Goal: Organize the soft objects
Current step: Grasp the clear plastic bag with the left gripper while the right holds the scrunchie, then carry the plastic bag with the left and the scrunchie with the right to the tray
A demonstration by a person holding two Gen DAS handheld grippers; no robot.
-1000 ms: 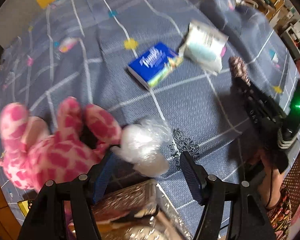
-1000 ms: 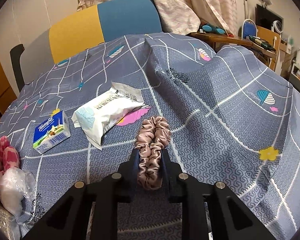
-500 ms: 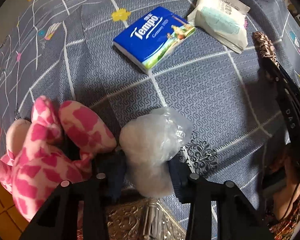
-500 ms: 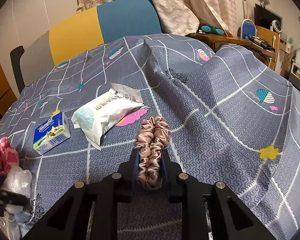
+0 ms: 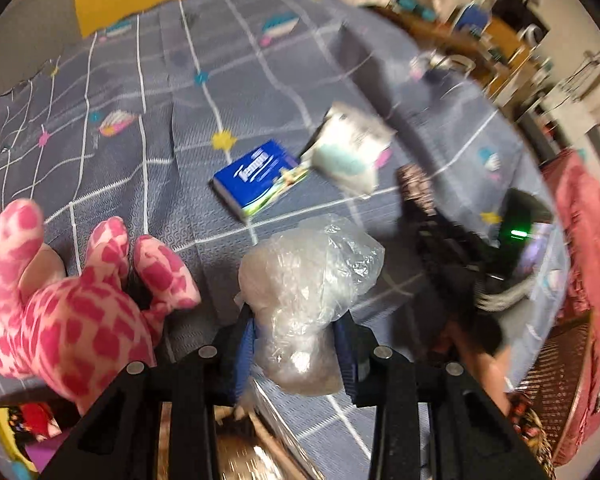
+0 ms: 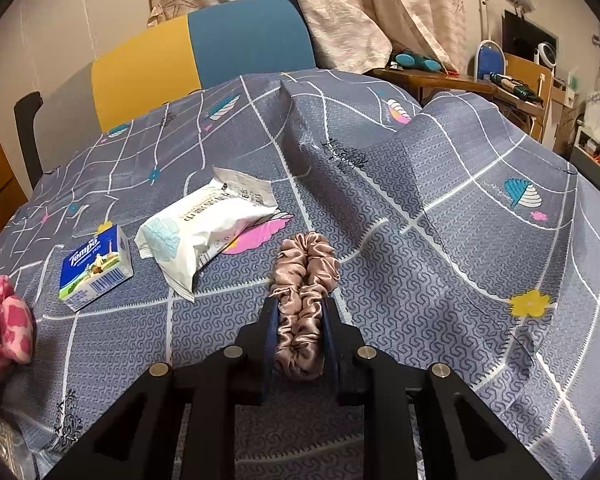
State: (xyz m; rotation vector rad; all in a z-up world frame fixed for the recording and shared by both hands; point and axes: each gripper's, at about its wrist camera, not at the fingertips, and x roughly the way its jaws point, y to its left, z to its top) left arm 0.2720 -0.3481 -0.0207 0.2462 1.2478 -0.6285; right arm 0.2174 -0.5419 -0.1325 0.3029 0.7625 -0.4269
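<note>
Left wrist view: my left gripper (image 5: pixel 296 334) clamps the crumpled plastic bag (image 5: pixel 306 300); the pink plush (image 5: pixel 68 312) sits at nine o'clock, nearer this hand. Right wrist view: my right gripper (image 6: pixel 299 334) pinches the scrunchie (image 6: pixel 303 300), long axis toward twelve.

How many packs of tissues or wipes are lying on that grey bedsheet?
2: a blue Tempo tissue pack toward the left, and a white wipes pack just to its right.

Left wrist view: blurred throughout.
Pink plush toy (image 6: pixel 4 320): cut off by the right wrist view's left edge.
Plastic bag (image 5: pixel 304 304) contents: obscured by crinkled film.
</note>
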